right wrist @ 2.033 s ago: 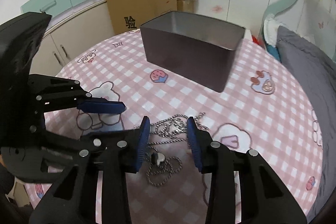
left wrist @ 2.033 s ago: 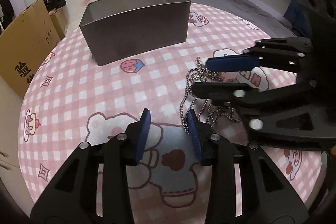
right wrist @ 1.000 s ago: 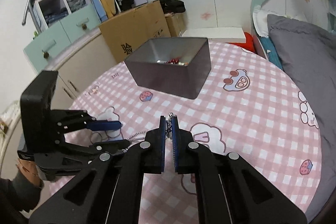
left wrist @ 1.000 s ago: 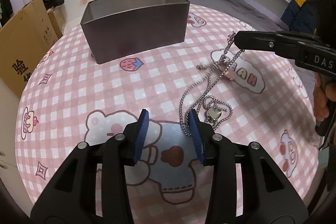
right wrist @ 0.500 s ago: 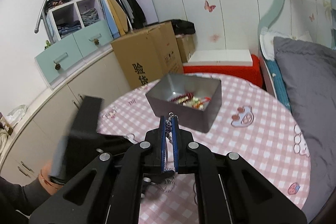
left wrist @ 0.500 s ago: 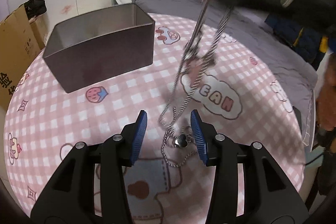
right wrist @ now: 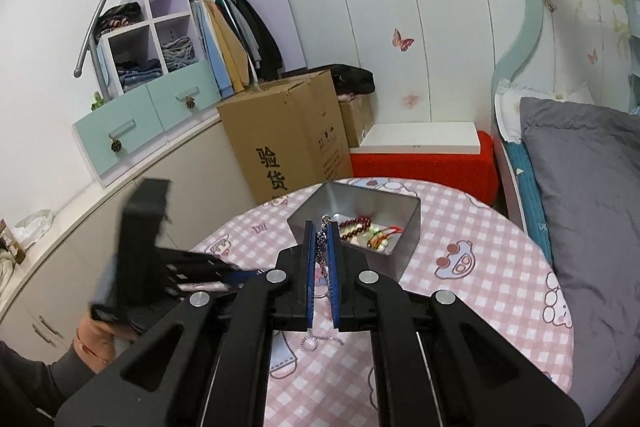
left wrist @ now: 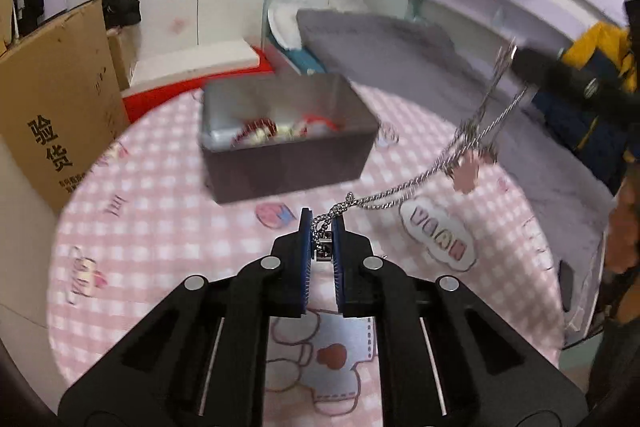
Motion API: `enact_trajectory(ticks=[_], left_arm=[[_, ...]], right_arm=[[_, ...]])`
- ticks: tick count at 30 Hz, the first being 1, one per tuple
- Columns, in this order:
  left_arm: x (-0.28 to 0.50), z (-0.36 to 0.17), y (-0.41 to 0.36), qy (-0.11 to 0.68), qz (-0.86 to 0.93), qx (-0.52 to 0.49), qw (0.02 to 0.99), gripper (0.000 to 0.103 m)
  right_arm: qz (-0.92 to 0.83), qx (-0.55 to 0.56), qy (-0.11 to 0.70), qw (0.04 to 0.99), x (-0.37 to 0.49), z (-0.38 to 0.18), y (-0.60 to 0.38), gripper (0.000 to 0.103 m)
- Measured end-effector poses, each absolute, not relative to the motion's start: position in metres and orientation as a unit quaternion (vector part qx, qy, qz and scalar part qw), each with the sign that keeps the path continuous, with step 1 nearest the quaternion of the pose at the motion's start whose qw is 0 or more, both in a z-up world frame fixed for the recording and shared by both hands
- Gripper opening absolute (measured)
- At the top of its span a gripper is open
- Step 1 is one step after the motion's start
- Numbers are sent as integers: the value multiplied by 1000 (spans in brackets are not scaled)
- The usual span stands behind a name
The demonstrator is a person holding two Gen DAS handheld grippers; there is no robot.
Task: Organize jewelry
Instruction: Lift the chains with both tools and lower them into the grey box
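Two grippers, left gripper (left wrist: 321, 231) and right gripper (right wrist: 320, 235), jaws each clamped on one silver chain (left wrist: 404, 190), strung taut between them above pink checked surface (left wrist: 168, 227). Beyond, grey tin (right wrist: 404, 239) holding beaded bracelets (right wrist: 366, 231).

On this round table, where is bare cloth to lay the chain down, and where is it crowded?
Bare cloth lies in front of the metal box, between it and the left tongs, and on the side toward the grey bedding. Inside the box it is crowded: bead bracelets cover part of the floor. The silver chain hangs between both tongs, the right tongs holding its upper end.
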State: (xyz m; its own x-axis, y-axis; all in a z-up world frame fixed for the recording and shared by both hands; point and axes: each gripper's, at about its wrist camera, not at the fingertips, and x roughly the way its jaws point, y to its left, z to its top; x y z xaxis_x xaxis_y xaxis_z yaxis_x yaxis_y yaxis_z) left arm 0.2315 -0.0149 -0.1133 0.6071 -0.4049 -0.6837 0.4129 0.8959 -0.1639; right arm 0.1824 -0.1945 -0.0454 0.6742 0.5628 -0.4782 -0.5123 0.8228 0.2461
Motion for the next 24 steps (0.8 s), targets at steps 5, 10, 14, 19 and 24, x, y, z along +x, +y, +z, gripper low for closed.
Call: enact_trajectory(ticks=[5, 10, 14, 19, 24], left_arm=[[227, -81, 5, 348, -230, -16, 909, 9], [229, -46, 15, 315, -231, -25, 920, 10], [241, -19, 14, 289, -227, -14, 930, 10], [255, 7, 6, 269, -226, 1, 936, 10], [276, 20, -1, 251, -211, 12, 945, 10]], right_arm=[[296, 43, 268, 916, 186, -35, -190, 4], [299, 41, 263, 916, 195, -24, -184, 4], [296, 39, 253, 920, 207, -13, -179, 4], [290, 38, 246, 924, 228, -6, -173, 4], [283, 42, 248, 926, 248, -10, -171, 4]])
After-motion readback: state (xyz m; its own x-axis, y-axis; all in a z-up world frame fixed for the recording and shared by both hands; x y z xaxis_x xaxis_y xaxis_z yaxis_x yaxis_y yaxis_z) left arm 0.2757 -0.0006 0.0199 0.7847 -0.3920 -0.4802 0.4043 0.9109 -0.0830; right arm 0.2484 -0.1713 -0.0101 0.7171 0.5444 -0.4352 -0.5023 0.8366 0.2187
